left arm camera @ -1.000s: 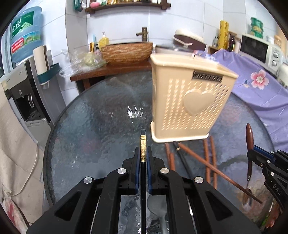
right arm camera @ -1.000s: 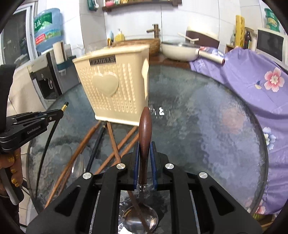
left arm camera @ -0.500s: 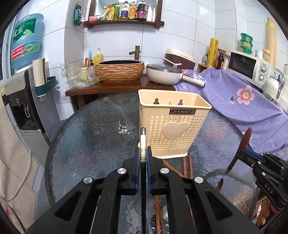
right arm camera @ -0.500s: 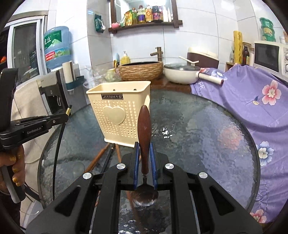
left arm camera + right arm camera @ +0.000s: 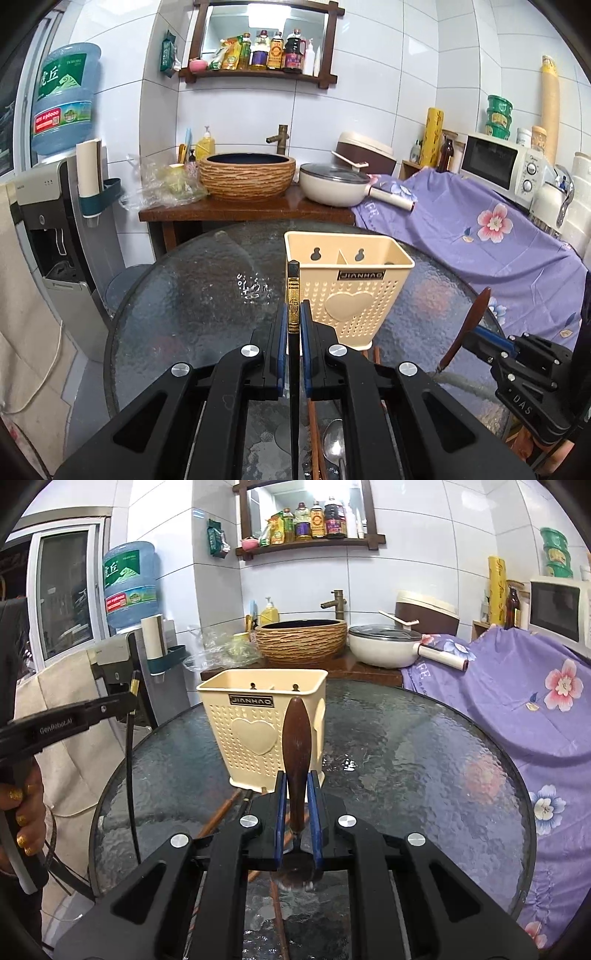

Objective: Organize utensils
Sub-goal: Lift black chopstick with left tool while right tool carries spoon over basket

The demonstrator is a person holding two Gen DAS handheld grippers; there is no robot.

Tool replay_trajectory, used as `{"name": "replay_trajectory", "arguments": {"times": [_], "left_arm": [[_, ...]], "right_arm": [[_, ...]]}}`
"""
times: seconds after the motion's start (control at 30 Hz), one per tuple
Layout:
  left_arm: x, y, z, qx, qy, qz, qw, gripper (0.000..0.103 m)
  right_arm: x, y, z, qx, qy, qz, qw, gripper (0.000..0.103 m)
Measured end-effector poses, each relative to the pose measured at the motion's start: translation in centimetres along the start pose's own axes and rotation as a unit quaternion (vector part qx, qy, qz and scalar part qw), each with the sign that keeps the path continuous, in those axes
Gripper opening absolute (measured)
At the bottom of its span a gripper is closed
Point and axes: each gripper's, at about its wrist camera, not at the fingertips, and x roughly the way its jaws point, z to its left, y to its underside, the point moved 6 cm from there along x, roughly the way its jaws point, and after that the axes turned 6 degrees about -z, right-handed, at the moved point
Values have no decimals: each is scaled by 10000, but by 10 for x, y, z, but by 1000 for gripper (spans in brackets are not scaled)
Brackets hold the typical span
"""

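A cream utensil holder (image 5: pixel 347 288) with a heart and a middle divider stands on the round glass table (image 5: pixel 192 295); it also shows in the right wrist view (image 5: pixel 258 723). My left gripper (image 5: pixel 292 314) is shut on a black chopstick with a gold tip (image 5: pixel 293 295), held up just left of the holder. My right gripper (image 5: pixel 295 794) is shut on a wooden-handled spoon (image 5: pixel 296 746), handle up, bowl below the fingers. Brown chopsticks (image 5: pixel 221 808) and a metal spoon (image 5: pixel 334 446) lie on the glass near the holder's base.
The right gripper (image 5: pixel 524 373) shows at the right of the left wrist view; the left gripper (image 5: pixel 74 716) at the left of the right one. A purple flowered cloth (image 5: pixel 524 686) covers the right side. A wooden counter with basin (image 5: pixel 247 177) and pan (image 5: pixel 332 184) stands behind.
Both grippers have risen and pulled back from the table with their utensils. The holder now looks smaller and farther, and its open top shows.
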Motion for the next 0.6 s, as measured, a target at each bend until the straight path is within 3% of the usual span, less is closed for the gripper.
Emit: {"name": "replay_trajectory", "arguments": {"times": [0.6], "left_arm": [[-22,-37,2,64,131,-347,9993,7]], "right_arm": [[-6,-36,19,-21,-452,-89,9989,12]]}}
